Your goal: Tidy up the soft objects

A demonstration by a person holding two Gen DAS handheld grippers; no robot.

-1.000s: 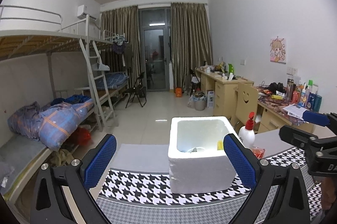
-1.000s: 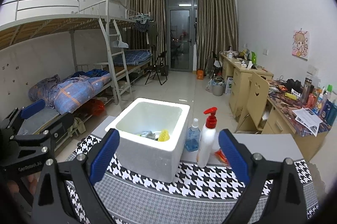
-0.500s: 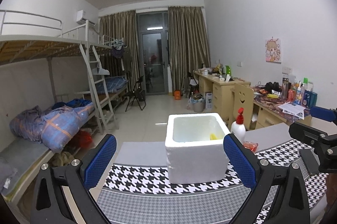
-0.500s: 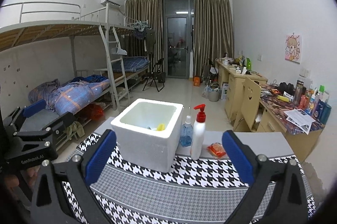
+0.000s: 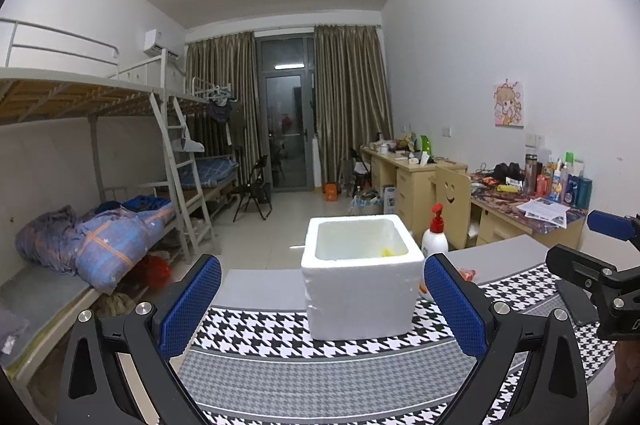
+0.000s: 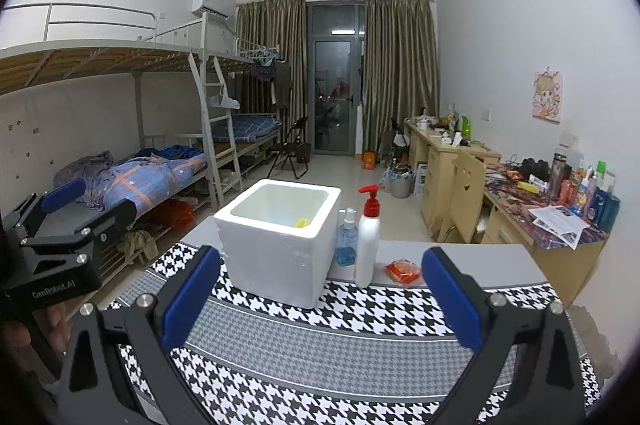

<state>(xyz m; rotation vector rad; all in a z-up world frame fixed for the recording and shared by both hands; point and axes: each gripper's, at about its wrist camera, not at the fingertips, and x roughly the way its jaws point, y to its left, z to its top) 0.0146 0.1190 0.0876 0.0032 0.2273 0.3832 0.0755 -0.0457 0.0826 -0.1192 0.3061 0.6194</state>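
A white foam box (image 5: 360, 281) (image 6: 280, 245) stands on the houndstooth cloth (image 5: 332, 369) (image 6: 340, 353). Just a yellow soft thing (image 5: 387, 252) (image 6: 301, 223) peeks above its inner rim; the rest of its inside is hidden. A small orange packet (image 6: 403, 271) lies on the table right of the box. My left gripper (image 5: 322, 309) is open and empty, back from the box. My right gripper (image 6: 320, 297) is open and empty too, and it also shows at the right edge of the left wrist view (image 5: 600, 265).
A white pump bottle with a red top (image 6: 368, 245) (image 5: 435, 237) and a blue spray bottle (image 6: 346, 241) stand right of the box. Bunk beds (image 5: 92, 185) line the left wall, desks (image 6: 552, 221) and a wooden chair (image 6: 466, 197) the right.
Both grippers have drawn back and lower from the foam box, so less of its inside shows. Both stayed open and empty.
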